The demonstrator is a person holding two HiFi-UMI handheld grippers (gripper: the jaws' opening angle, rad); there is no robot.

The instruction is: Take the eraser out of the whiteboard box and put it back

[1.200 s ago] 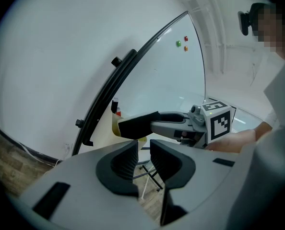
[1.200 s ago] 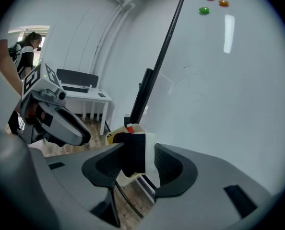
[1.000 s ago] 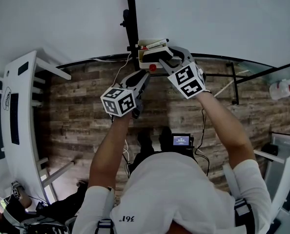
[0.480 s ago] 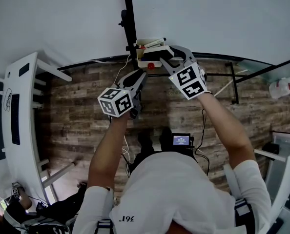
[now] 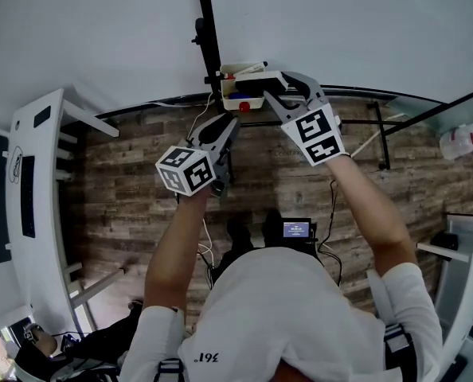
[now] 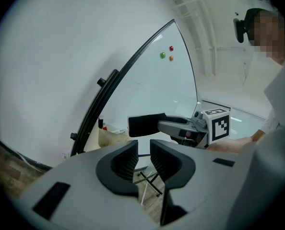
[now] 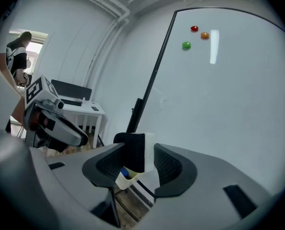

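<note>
My right gripper [image 5: 273, 86] is shut on the eraser [image 7: 133, 152], a black felt block with a white back that stands upright between the pads. It hangs just above the cream whiteboard box [image 5: 241, 100], which is fixed to the board's lower edge beside the black post [image 5: 205, 30]. The box's rim [image 7: 114, 181] shows under the eraser. From the left gripper view the eraser [image 6: 146, 124] sticks out ahead of the right gripper, over the box [image 6: 111, 138]. My left gripper [image 5: 224, 130] stays below and left of the box; its jaws [image 6: 143, 155] stand a narrow gap apart with nothing between them.
The whiteboard [image 5: 340, 30] fills the far side, with three coloured magnets [image 7: 194, 28] high up. A white desk [image 5: 29, 181] stands at the left and a bottle [image 5: 463, 143] at the right. The board's stand legs [image 5: 380, 138] cross the wooden floor below.
Both grippers have risen a little toward the board. The right one has lifted the eraser up from the box's top. The left gripper's cube has drifted slightly left.
</note>
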